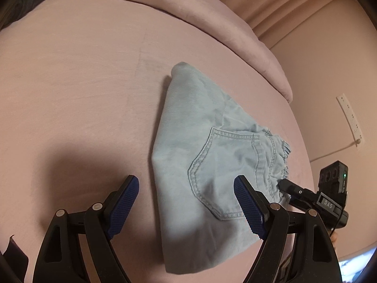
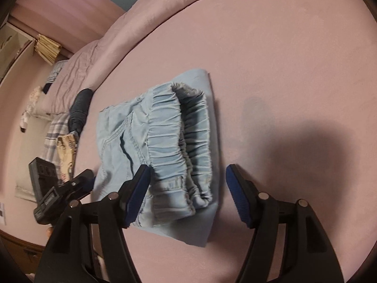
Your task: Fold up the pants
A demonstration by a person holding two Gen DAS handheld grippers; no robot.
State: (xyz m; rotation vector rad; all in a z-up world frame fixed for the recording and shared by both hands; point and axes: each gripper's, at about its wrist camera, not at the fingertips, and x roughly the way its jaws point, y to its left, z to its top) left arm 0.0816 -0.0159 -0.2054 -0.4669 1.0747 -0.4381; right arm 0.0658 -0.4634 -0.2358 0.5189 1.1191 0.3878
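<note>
Light blue denim pants (image 1: 188, 129) lie folded into a compact bundle on the pink bed sheet (image 1: 82, 82), back pocket up. In the right wrist view the pants (image 2: 165, 129) show their gathered elastic waistband toward me. My left gripper (image 1: 186, 181) hovers open over the bundle's near edge, with its right finger above the pocket. My right gripper (image 2: 187, 169) is open astride the waistband end, and its pads are not pressing the cloth. From the left wrist view, the right gripper (image 1: 285, 185) has its tip at the waistband. The left gripper (image 2: 87, 176) sits at the bundle's left edge.
A rolled pink duvet (image 1: 212, 23) runs along the far side of the bed. A dark garment (image 2: 80, 110) and a striped cloth (image 2: 56, 129) lie at the bed's left edge. A power strip (image 1: 351, 120) hangs on the wall beyond the right edge.
</note>
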